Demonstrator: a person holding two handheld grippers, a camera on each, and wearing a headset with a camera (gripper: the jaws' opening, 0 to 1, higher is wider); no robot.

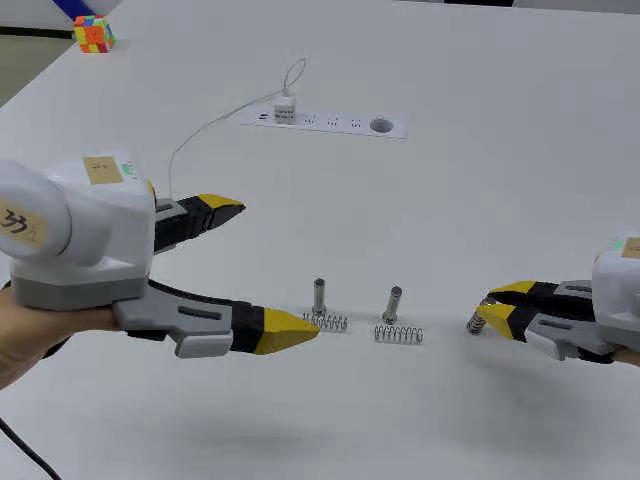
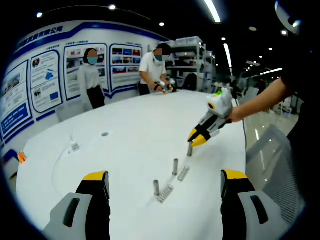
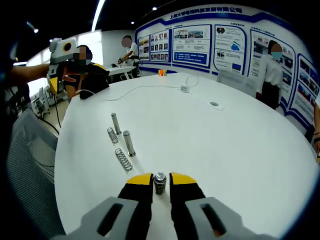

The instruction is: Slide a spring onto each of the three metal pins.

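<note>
1. Big white table (image 1: 480,200), inset socket strip (image 1: 325,122) with a charger (image 1: 286,110) plugged in, colour cube (image 1: 93,34) at the far corner.
2. Room's got blue-and-white wall posters (image 3: 235,42) and people (image 2: 152,70) standing about.
3. Left gripper (image 1: 275,268): jaws wide apart above the table.
4. Right gripper (image 3: 160,176): pinched on the third pin (image 3: 159,178), third spring (image 3: 159,188) coiled round it.
5. First pin (image 1: 319,294) and second pin (image 1: 393,302) stand bare mid-table, first spring (image 1: 328,322) and second spring (image 1: 399,334) lying just beside them.

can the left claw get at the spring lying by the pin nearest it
Probably yes. The left claw is open, and the spring lies flat on the table just past its lower tip with nothing between. The pin stands close behind, so a clean pinch may be tight.
</note>
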